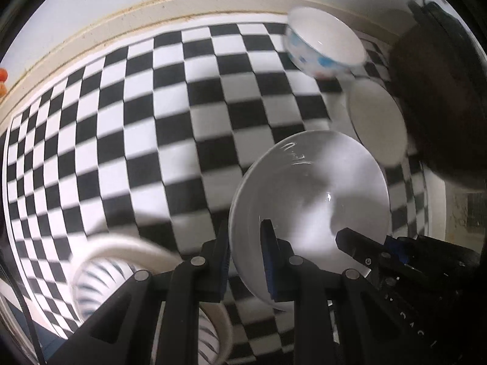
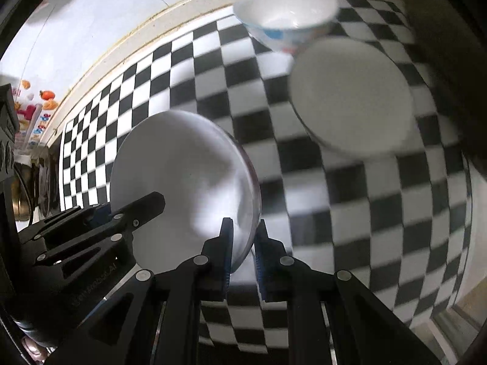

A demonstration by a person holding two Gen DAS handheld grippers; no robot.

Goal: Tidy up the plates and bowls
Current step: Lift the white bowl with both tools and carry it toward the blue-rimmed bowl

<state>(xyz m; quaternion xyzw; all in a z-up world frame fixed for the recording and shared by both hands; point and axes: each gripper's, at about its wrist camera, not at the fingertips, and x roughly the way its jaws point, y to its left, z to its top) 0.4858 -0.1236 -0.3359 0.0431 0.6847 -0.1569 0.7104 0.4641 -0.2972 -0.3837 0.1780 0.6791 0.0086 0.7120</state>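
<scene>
Both claws pinch one white plate (image 1: 307, 194) by opposite rims: the left claw (image 1: 248, 261) on one edge, the right claw (image 2: 243, 255) on the other, holding it above the checkered bench (image 1: 146, 127). Beyond the claws sit a blue-patterned bowl (image 2: 286, 12) and a second plate (image 2: 350, 97). A striped bowl (image 1: 100, 270) lies beside the left claw.

Left gripper (image 1: 246, 237) pointing straight down, jaws clamped on plate (image 1: 307, 194) rim. Right gripper (image 2: 245, 238) steeply down, jaws clamped on opposite rim.
</scene>
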